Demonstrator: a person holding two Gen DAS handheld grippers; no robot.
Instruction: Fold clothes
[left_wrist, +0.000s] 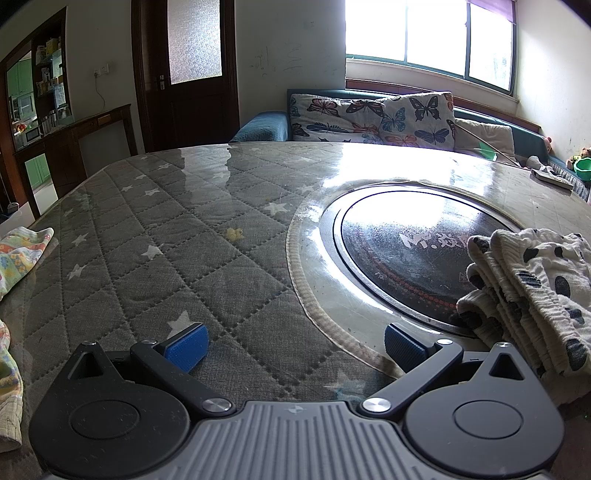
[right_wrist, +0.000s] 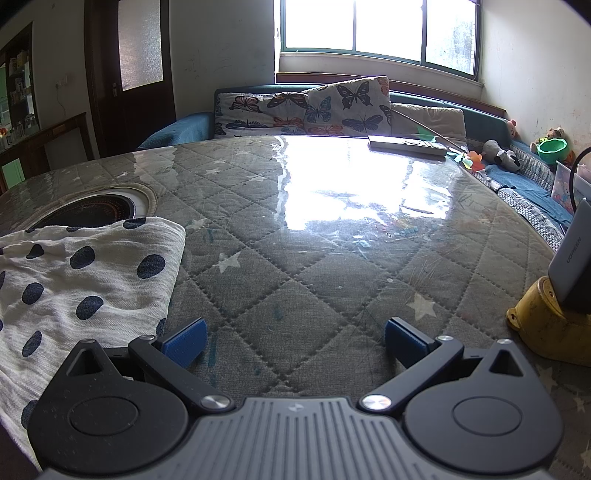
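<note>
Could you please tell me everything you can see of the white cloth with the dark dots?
The polka-dot cloth is white, crinkled fabric, cotton by its look, with dark blue dots. In the right wrist view it lies spread and slightly rumpled on the quilted table cover, its far corner overlapping the round black inset. The left wrist view shows stacked folded layers at its edge, resting on the inset's rim. Neither tool holds it: the left tool and the right tool are both open and empty.
</note>
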